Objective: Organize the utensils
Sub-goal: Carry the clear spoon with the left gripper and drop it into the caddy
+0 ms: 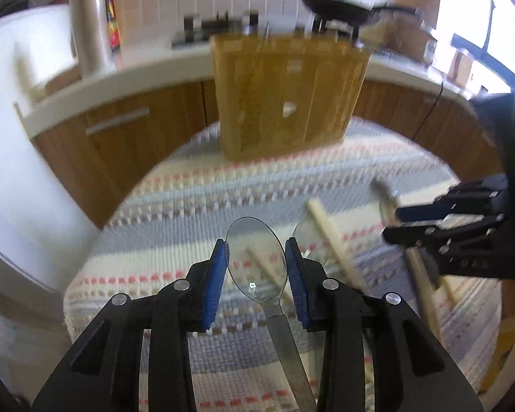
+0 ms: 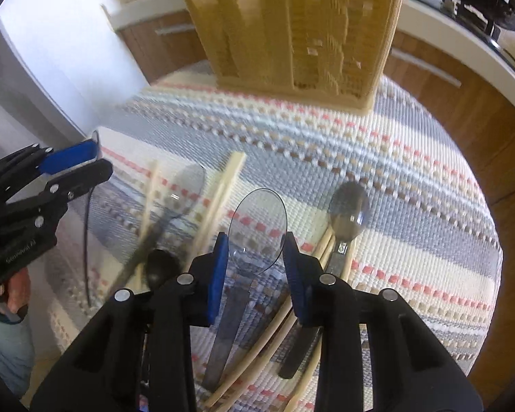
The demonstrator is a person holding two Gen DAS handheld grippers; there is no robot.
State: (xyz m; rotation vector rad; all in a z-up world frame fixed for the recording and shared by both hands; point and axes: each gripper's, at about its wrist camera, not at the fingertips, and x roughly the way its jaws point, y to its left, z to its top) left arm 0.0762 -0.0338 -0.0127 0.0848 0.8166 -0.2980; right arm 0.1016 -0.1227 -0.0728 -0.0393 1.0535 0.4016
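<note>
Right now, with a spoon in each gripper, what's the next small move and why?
Probably carry the left gripper and its spoon toward the basket. Both pads clamp the bowl and the basket stands just beyond. The right gripper grips a spoon too and can follow.

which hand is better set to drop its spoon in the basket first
Left, probably: the left gripper with its clear-bowled spoon faces the tan slotted basket squarely. The right gripper sees it off-angle.

Daylight floods in from a window (image 1: 470, 51) at the upper right of the left wrist view, overexposed to white. Motion blur smears the basket (image 1: 285, 96) and the striped cloth (image 2: 360, 178). Fisheye bending curves the counter, and the corners darken. Shadows seem soft, perhaps from diffuse light.
</note>
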